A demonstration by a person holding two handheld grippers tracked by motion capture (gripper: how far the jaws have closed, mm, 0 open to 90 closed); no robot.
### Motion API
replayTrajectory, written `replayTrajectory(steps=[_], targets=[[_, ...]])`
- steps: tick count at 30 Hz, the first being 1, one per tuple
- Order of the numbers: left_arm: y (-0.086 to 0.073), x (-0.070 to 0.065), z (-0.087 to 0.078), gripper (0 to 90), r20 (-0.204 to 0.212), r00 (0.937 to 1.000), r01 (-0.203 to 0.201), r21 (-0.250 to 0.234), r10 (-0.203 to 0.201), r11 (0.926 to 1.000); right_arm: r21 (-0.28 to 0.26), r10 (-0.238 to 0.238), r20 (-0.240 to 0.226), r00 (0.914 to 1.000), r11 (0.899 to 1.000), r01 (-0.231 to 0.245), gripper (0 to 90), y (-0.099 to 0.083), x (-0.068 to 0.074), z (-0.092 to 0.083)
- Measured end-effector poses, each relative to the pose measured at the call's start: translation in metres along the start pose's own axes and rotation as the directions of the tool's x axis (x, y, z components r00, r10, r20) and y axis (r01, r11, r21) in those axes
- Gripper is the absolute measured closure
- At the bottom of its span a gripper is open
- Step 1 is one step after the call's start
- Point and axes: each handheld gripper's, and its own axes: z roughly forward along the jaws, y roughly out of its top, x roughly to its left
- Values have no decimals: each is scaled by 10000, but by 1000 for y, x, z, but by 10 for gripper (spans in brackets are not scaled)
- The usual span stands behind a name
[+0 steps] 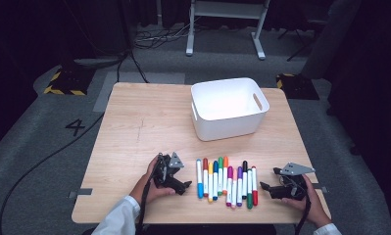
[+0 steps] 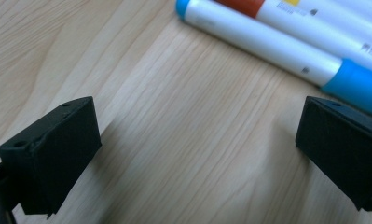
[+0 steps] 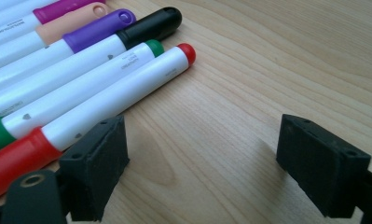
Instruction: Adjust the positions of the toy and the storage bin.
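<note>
- My left gripper (image 1: 185, 185) rests on the table (image 1: 134, 122), jaws wide apart, nothing between them but bare wood.
- Just off its tip lies the blue marker (image 2: 286, 51), first in the row, with the orange-red one (image 2: 267, 9) behind it.
- My right gripper (image 1: 264, 186) sits at the other end of the row, jaws spread as well, holding nothing.
- Beside its near jaw lies the red marker (image 3: 104, 100), then the green marker (image 3: 81, 79) and the black one (image 3: 141, 30).
- All the markers (image 1: 226, 181) lie side by side near my edge of the table, between my two grippers.
- The white bin (image 1: 230, 128) stands farther back and looks empty.
- My read: nothing is packed yet, and every marker has yet to go in; the job is right at its start.
</note>
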Motion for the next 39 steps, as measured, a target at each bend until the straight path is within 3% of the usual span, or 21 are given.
replayTrajectory(steps=[4,13,16,20,29,33,39], targets=[[11,-7,9,0,204,9996,-210,6,210,9998,-30,-9,48,10000,10000,9,155,0,2,0],[25,-17,22,3,141,9998,-144,-17,145,9999,7,-6,308,9995,10000,5,151,1,3,0],[30,-19,26,0,138,9999,-101,-11,101,9999,45,91,526,9986,9999,-94,151,1,0,-1],[37,-22,33,0,144,9998,-129,-43,130,9999,57,583,676,9960,9983,-589,152,-1,-9,-2],[58,-19,50,0,212,9996,-167,-58,168,9998,-65,1145,1553,9812,9934,-1149,157,-3,-29,-3],[70,-13,60,0,194,9998,-98,-35,99,9999,-56,1185,1753,9774,9928,-1194,157,-3,-36,-4],[77,-10,65,0,222,9997,-135,-49,136,9999,-196,1580,1837,9702,9874,-1571,162,-6,-41,-5]])
